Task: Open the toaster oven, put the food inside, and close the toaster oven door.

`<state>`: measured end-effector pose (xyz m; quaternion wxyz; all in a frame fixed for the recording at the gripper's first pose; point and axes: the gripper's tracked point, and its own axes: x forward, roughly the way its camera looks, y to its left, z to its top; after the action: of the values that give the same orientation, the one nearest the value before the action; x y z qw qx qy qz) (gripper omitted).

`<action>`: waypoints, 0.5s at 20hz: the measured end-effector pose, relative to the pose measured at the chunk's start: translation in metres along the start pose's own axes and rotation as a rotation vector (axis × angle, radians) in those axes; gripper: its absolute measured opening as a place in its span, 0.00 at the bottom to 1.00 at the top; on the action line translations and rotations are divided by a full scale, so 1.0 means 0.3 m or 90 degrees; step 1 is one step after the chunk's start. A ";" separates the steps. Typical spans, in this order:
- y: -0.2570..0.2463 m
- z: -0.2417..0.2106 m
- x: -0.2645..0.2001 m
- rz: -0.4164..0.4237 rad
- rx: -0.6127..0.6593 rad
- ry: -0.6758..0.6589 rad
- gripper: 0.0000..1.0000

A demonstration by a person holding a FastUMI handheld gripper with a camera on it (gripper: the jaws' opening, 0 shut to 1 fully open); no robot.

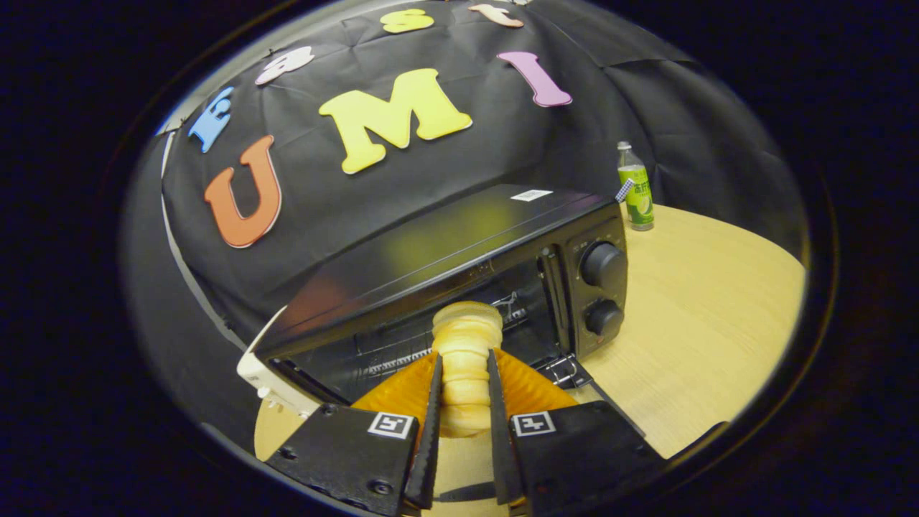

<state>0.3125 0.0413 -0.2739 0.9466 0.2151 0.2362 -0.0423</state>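
Between the two fingers, held a pale yellow, ridged, stacked bread roll (465, 362), pinched on both flanks by the gripper (464, 357); jaws narrowed to the roll's width and pressed against it. Hung just in front of the open mouth of the black, box-shaped metal toaster oven (445, 244), not yet inside. Judged the carry-in as under way, with release and door-closing yet to do.

Could have gone wrong in several ways:
- Rode high, with the far end close under the oven's upper front edge; might have clipped that edge on a level push and been knocked askew.
- Looked soft; might have been crushed by a harder squeeze, or slipped free under a looser one.
- Might have snagged on the thin silver wire rack (402, 361) if dipped too early.
- Might have struck the lowered door, mostly hidden under the fingers, with only a metal hinge arm (567, 371) seen at the near right.

Inside the oven cavity, showed the rack and heating parts, with no food on them. Far right, on the light wooden table (703, 323), stood a small capped green bottle (636, 190), upright and well apart from the oven; contents impossible to tell.
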 end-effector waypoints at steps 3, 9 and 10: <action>0.009 -0.022 0.099 -0.014 -0.009 0.002 0.37; 0.036 -0.042 0.182 -0.024 -0.017 0.002 0.39; 0.046 -0.040 0.182 -0.022 -0.018 -0.003 0.40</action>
<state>0.3581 0.0600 -0.3035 0.9493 0.1976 0.2380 -0.0562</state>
